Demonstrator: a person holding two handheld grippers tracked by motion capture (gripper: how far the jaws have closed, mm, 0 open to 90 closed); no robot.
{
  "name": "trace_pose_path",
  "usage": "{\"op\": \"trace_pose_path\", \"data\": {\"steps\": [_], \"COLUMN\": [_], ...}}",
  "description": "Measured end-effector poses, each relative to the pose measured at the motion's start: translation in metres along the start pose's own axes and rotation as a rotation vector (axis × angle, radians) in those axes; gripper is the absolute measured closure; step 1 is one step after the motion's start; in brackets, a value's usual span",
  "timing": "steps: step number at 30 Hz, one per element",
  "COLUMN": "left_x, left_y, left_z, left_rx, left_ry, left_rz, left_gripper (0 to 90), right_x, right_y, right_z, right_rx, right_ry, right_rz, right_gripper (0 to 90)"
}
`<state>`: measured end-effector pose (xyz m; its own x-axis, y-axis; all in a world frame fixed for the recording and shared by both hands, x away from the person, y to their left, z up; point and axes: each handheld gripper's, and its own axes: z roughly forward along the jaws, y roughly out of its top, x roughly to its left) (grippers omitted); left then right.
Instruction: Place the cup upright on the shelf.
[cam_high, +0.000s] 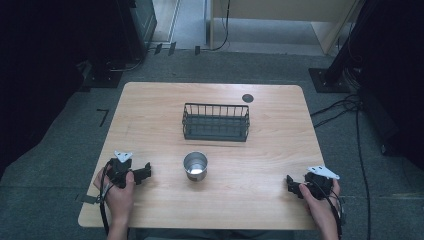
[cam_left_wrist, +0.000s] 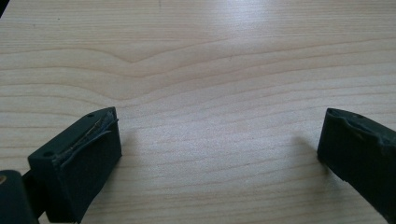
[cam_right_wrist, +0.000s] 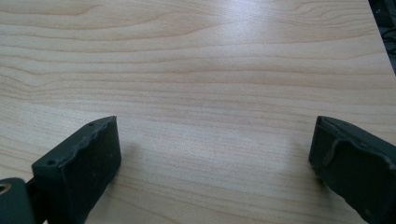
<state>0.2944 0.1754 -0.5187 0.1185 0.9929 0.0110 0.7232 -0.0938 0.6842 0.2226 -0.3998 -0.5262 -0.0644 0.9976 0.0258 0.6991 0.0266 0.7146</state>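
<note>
A shiny metal cup stands upright near the middle of the wooden table. Behind it sits a dark wire basket. My left gripper rests on the table at the front left, a hand's width left of the cup, held by a hand. In the left gripper view its jaws stand wide apart over bare wood, so the left gripper is open. My right gripper rests at the front right, far from the cup. In its own view the right gripper is open with nothing between its jaws.
A small dark round disc is set in the table near the back right corner. Cables trail over the grey floor to the right, and dark equipment stands at the left and right of the room.
</note>
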Motion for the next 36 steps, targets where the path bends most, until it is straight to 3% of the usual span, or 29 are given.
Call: {"op": "trace_pose_path", "data": {"steps": [11,21,36], "left_x": [0.0,0.0,0.0], "left_y": [0.0,0.0,0.0], "left_z": [0.0,0.0,0.0], "left_rx": [0.0,-0.001,0.0], "left_ry": [0.0,0.0,0.0], "left_rz": [0.0,-0.001,0.0], "left_gripper": [0.0,0.0,0.0], "right_x": [0.005,0.02,0.06], "right_y": [0.002,0.02,0.053], "right_z": [-0.004,-0.017,-0.019], "right_rx": [-0.023,-0.054,-0.086], "right_ry": [-0.007,0.028,0.109], "right_rz": [0.045,0.03,-0.044], "right_gripper": [3.1,2.3,1.2]}}
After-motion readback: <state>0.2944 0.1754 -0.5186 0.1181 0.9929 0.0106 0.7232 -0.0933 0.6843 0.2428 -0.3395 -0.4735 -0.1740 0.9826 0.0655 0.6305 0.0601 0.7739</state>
